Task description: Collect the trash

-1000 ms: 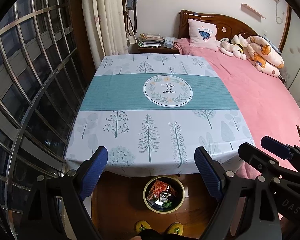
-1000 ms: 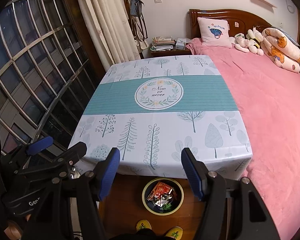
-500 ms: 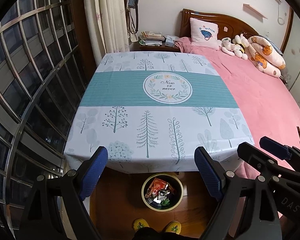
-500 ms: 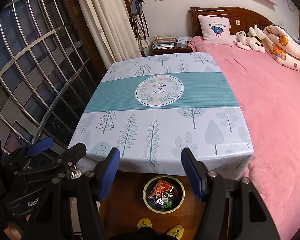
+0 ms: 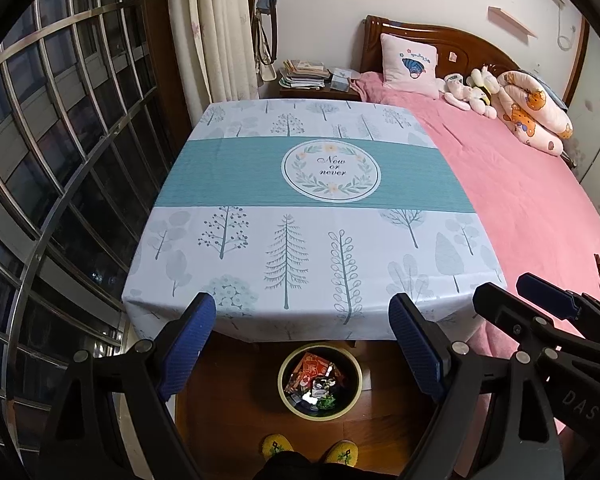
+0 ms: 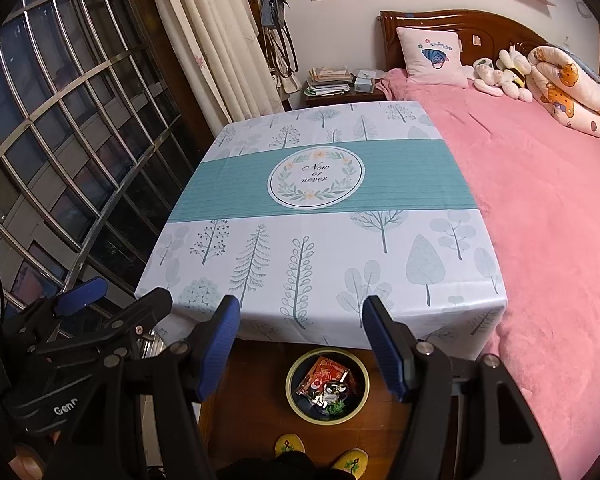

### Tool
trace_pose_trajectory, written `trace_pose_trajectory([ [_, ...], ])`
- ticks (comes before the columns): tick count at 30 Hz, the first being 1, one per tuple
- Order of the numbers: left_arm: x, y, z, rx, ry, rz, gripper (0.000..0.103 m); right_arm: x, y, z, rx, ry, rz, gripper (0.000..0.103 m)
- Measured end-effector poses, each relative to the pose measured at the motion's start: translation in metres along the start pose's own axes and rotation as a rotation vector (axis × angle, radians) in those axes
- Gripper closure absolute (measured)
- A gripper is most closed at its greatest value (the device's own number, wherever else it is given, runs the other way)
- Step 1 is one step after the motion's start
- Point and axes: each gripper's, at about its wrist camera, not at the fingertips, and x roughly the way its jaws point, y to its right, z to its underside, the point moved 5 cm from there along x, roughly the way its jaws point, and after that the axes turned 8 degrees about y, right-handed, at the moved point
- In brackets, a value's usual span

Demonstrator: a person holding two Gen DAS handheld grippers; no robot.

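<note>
Along the far left runs a tall window with a curved metal grille (image 5: 60,184), dark outside, and beside it a cream curtain (image 5: 216,32) hangs to the floor; neither crowds the working space. Next comes the left gripper (image 5: 300,344), its blue pads (image 5: 188,348) spread wide with nothing between them, tilted down over the near edge of the table (image 5: 300,240). That wide, empty stance looks like readiness rather than a grasp, likely because nothing is left on top to pick up: the tree-printed tablecloth shows bare from edge to edge in both views. Centre and low, the trash (image 5: 316,380) sits as a heap of red and shiny wrappers inside a round bin (image 5: 284,396) with a pale rim, standing on the wooden floor just below the table's front edge and just ahead of the person's yellow slippers (image 5: 278,446). Its spot there seems chosen so litter can be dropped straight down off the table. The overhanging cloth hides a little of the bin's far rim, so a reach into it would have to clear that edge. The right gripper (image 6: 300,344) is held beside the left one, jaws also apart and empty though narrower, pointing down the same way. To the right the pink bed (image 6: 540,200) presses against the table's side, with a pillow (image 6: 432,56) and soft toys (image 6: 500,72) at the headboard, well apart from the bin.
</note>
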Motion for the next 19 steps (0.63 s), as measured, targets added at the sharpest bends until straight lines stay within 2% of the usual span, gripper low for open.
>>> trace_pose_trajectory([
  [19, 0.003, 0.019, 0.008, -0.032, -0.025, -0.033, 0.016, 0.003, 0.019, 0.006, 0.000, -0.023, -0.038, 0.039],
])
